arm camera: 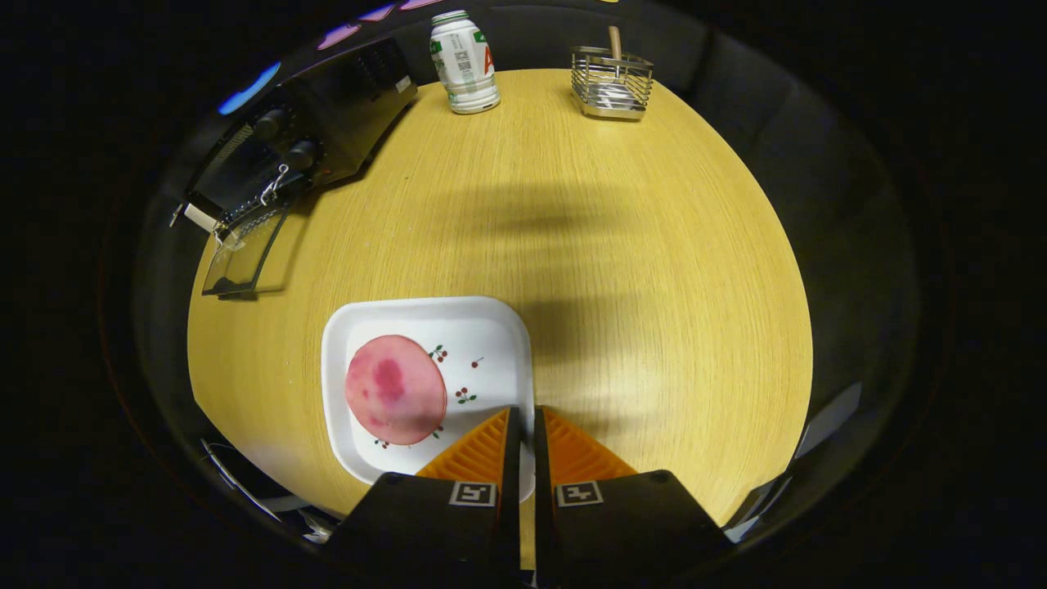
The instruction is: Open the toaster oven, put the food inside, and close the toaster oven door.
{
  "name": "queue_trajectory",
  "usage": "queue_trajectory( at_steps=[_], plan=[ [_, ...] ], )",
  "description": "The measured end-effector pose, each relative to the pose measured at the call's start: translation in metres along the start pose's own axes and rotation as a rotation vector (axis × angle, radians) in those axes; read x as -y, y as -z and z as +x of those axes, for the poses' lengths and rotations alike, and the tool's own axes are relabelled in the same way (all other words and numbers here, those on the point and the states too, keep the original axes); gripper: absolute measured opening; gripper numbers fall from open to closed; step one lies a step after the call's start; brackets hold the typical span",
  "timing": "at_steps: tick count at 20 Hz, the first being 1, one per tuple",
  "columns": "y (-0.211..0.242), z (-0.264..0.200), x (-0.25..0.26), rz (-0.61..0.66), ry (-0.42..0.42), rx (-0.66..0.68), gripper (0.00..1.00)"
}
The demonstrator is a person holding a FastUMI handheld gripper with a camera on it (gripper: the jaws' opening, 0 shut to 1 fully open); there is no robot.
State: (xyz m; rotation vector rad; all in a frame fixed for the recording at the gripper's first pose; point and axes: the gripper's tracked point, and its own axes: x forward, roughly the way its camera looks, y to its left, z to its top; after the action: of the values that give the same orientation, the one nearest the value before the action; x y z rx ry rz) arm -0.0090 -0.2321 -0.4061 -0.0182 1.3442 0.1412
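- Counter (622,270): round, light wood grain, carrying everything here; soft shadows across its middle.
- Toaster oven (327,123): black, at the counter's far left edge, well beyond the plate. Door (244,249) dropped open, glass panel hanging down toward the plate side; two knobs on the front panel.
- Plate (491,327): white, square with rounded corners, small cherry prints; sits on the near part of the counter, its near right corner under the jaw tips.
- Jaws (521,417): pressed nearly together, only a thin slit between them, nothing pinched; tips over the plate's right rim.
- Food (395,389): flat pink round slice with a darker blotch, lying on the left half of the plate, just left of and ahead of the jaws, not touched.
- Bottle (464,61): white with a green cap, upright at the far edge, right of the toaster oven.
- Wire basket (612,82): metal, far edge, right of the bottle, a wooden handle sticking up from it.
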Motion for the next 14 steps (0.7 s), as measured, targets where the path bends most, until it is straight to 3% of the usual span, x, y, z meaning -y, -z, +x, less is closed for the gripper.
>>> queue_trajectory(
  at_steps=[3, 9, 14],
  plan=[
    [0.003, -0.004, -0.005, 0.029, -0.016, 0.003, 0.06],
    [0.013, -0.006, -0.013, 0.052, -0.051, 0.007, 0.05],
    [0.025, -0.008, -0.037, 0.222, -0.130, -0.013, 0.05]
  ],
)
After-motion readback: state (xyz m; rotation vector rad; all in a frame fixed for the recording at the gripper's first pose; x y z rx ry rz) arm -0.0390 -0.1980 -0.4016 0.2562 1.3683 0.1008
